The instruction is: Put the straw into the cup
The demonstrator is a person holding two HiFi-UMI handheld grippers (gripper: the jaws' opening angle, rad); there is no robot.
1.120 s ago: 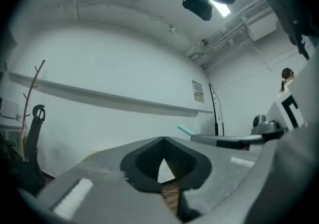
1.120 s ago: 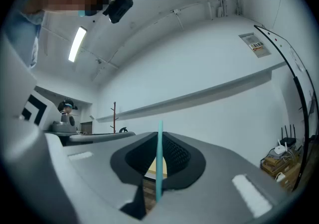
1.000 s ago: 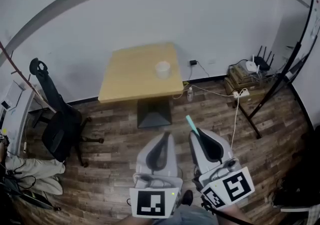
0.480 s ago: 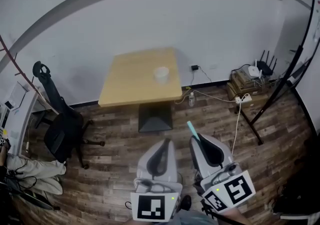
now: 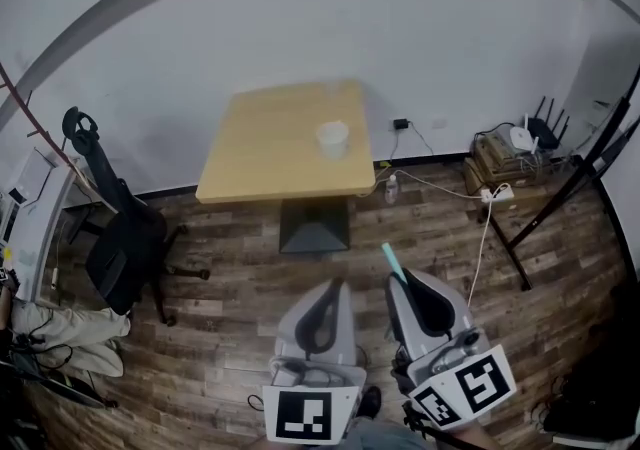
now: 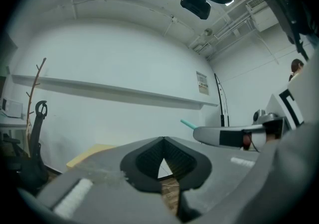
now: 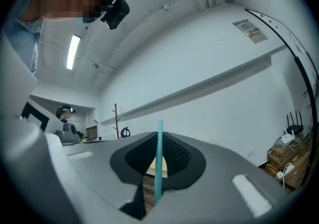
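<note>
A white cup (image 5: 333, 139) stands on the right part of a light wooden table (image 5: 260, 153) against the far wall. Both grippers hang low in the head view, well short of the table. My right gripper (image 5: 407, 280) is shut on a teal straw (image 5: 391, 260) whose tip pokes out past the jaws toward the table. In the right gripper view the straw (image 7: 158, 163) stands upright between the closed jaws. My left gripper (image 5: 327, 290) is shut with nothing in it, its jaws pressed together in the left gripper view (image 6: 160, 141).
A black office chair (image 5: 115, 243) stands at the left on the wood floor. Cables, a power strip (image 5: 495, 193) and a router on boxes (image 5: 515, 148) lie at the right by a black stand (image 5: 560, 188). The table's dark pedestal base (image 5: 314, 228) sits ahead.
The view has shifted slightly; table and cup sit a little farther right and lower. Both grippers stay low, the straw still held in the right one.
</note>
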